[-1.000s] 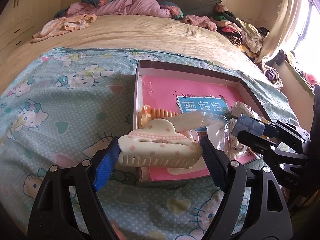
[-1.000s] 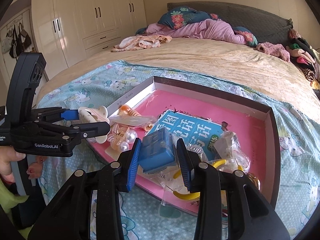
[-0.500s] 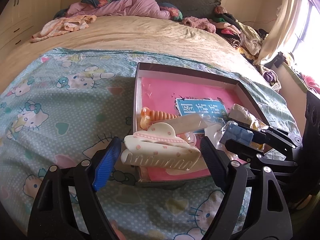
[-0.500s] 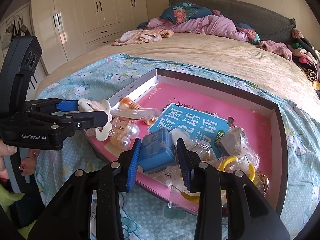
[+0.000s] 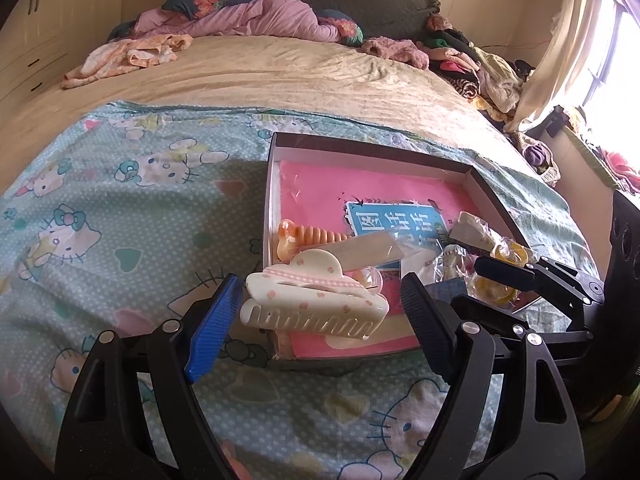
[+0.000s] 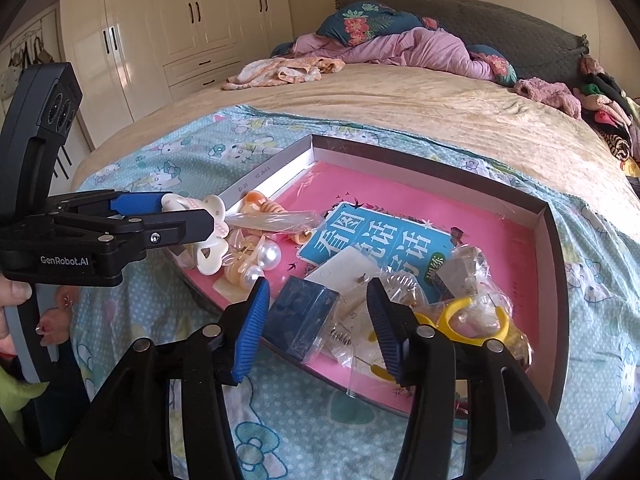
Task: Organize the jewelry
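Observation:
A cream hair claw clip [image 5: 316, 300] with pink dots lies on the near left corner of the shallow box [image 5: 372, 152]. It is between the fingers of my left gripper [image 5: 318, 324], which is open with a gap at the clip's right end. In the right wrist view the left gripper [image 6: 188, 212] reaches in from the left around the clip [image 6: 212, 208]. My right gripper [image 6: 318, 328] has its jaws opening. A small dark blue box [image 6: 300, 320] in clear wrap lies between them on the pink lining, free of the right pad. From the left wrist view the right gripper [image 5: 468, 284] comes in from the right.
The dark-rimmed box [image 6: 420, 168] holds a blue printed card [image 6: 376, 240], an orange spiral tie [image 5: 312, 236], pearl clips [image 6: 268, 256] and bagged yellow bangles [image 6: 472, 316]. It sits on a cartoon-cat sheet [image 5: 120, 220] over a bed. A hand [image 6: 12, 292] grips the left handle.
The right gripper's jaws have parted from the blue box, which now lies in the shallow box. The cream clip has sagged between the left fingers, leaving a gap on its right.

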A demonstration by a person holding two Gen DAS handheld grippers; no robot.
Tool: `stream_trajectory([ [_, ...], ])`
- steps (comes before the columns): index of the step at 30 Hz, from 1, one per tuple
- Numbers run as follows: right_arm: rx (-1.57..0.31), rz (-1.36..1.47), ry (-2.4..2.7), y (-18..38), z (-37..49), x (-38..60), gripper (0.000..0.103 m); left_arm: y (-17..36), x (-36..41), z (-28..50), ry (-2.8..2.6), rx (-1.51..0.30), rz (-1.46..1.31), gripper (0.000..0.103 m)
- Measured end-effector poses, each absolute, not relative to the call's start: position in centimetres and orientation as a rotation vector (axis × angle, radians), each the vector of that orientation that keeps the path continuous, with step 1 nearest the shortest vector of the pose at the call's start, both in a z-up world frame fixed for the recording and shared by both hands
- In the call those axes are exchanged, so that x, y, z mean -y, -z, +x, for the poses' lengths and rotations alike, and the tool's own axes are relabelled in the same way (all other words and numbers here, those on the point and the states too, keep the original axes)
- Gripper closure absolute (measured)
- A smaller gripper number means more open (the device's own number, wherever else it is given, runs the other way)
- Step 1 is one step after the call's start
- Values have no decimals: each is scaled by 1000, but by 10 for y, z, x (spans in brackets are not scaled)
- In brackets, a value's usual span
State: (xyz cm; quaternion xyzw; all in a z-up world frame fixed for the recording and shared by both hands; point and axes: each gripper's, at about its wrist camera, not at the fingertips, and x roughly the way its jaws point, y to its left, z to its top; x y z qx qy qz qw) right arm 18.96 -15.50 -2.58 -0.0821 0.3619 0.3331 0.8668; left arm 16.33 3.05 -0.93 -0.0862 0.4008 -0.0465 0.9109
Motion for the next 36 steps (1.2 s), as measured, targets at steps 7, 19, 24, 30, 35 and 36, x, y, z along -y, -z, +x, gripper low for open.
stream_trajectory([
  [7, -717, -159, -669, 10, 177, 169, 35, 3, -26, 160, 101, -817, -164, 29],
  [19, -644, -123, -607, -17, 152, 201, 15, -17, -16, 147, 111, -772, -147, 25],
  [24, -611, -113, -592, -29, 140, 211, 10, -28, -11, 139, 111, -751, -136, 18],
  [30, -579, -101, -571, -40, 126, 220, 5, -39, -8, 126, 111, -730, -131, 10],
  [35, -571, -97, -558, -45, 110, 228, 5, -44, -7, 108, 101, -712, -139, 10],
  [36, -570, -97, -558, -46, 107, 229, 5, -45, -6, 103, 97, -710, -140, 10],
])
